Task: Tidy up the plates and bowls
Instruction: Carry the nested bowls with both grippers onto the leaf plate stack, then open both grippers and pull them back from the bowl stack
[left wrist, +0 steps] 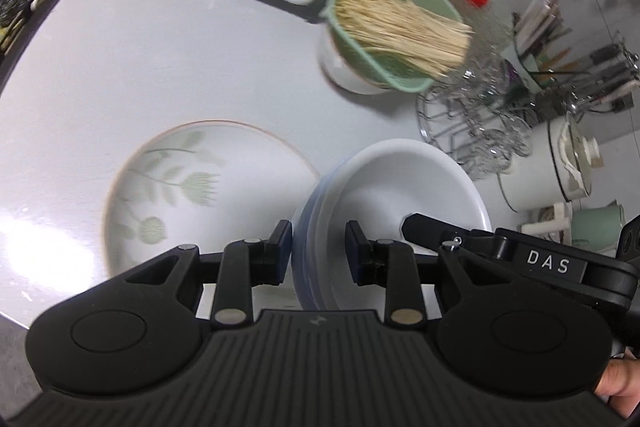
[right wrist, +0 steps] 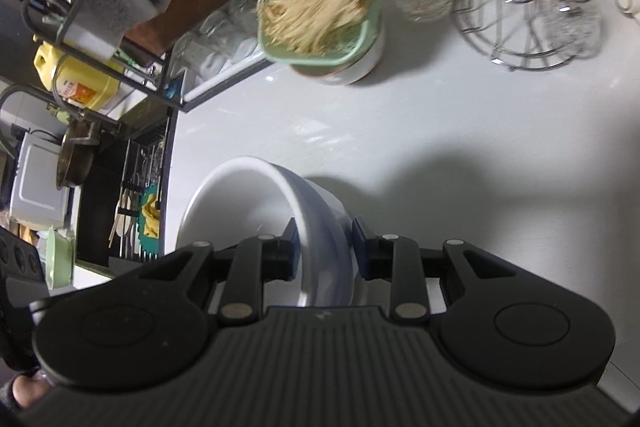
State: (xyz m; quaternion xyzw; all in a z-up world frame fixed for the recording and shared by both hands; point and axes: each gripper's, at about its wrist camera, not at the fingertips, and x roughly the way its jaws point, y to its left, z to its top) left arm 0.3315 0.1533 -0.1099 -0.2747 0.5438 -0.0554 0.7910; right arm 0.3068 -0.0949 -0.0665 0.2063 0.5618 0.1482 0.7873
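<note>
i hold the stack of white bowls (left wrist: 384, 187) off the surface (left wrist: 160, 67), my left claw (left wrist: 319, 247) and right claw (right wrist: 326, 247) pinching opposite rims, the flowered plate (left wrist: 200, 187) just beside my left.

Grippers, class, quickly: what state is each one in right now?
Left gripper: closed on the rim of the stack of white bowls.
Right gripper: closed on the opposite rim of the same stack.
</note>
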